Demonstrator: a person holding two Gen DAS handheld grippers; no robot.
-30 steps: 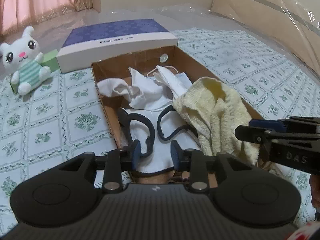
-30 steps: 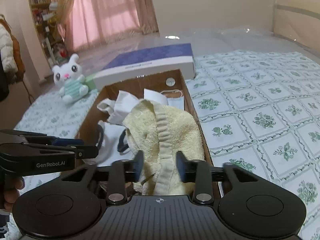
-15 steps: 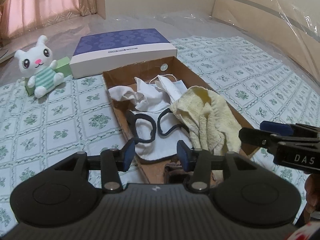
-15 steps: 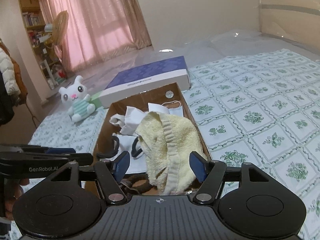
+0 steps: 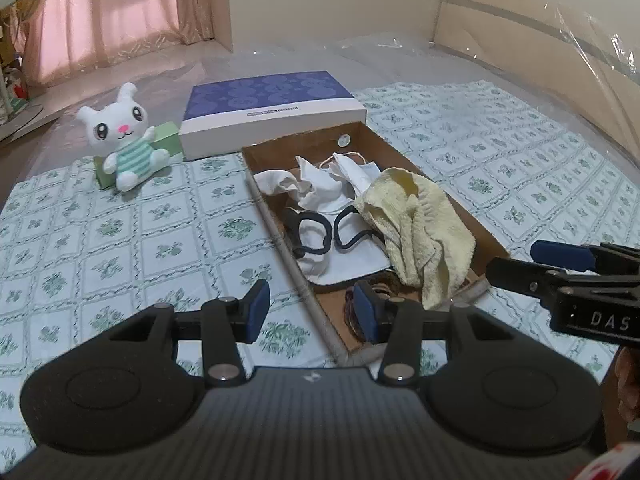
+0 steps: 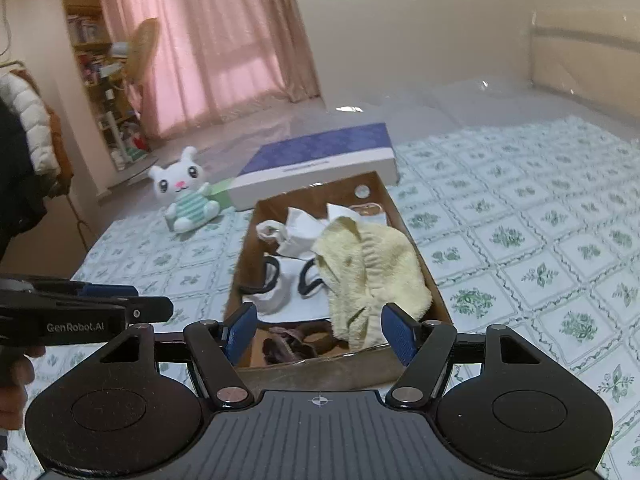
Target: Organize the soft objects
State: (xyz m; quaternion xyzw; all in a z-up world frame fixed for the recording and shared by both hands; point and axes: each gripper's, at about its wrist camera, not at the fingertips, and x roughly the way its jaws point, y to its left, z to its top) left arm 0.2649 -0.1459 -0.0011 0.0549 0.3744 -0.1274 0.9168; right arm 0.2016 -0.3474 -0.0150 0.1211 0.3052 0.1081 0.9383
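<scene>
beyond both jaws, yellow towel point(image 6: 372, 264) in cardboard box point(image 6: 400, 216)

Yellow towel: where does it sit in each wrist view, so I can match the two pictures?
Left wrist view: the yellow towel lies right of centre, heaped along the right side of the cardboard box.
Right wrist view: the yellow towel sits at centre, over the box's right half, above the near wall.
Shared landmark: the white bunny plush, left of the box in both.
</scene>
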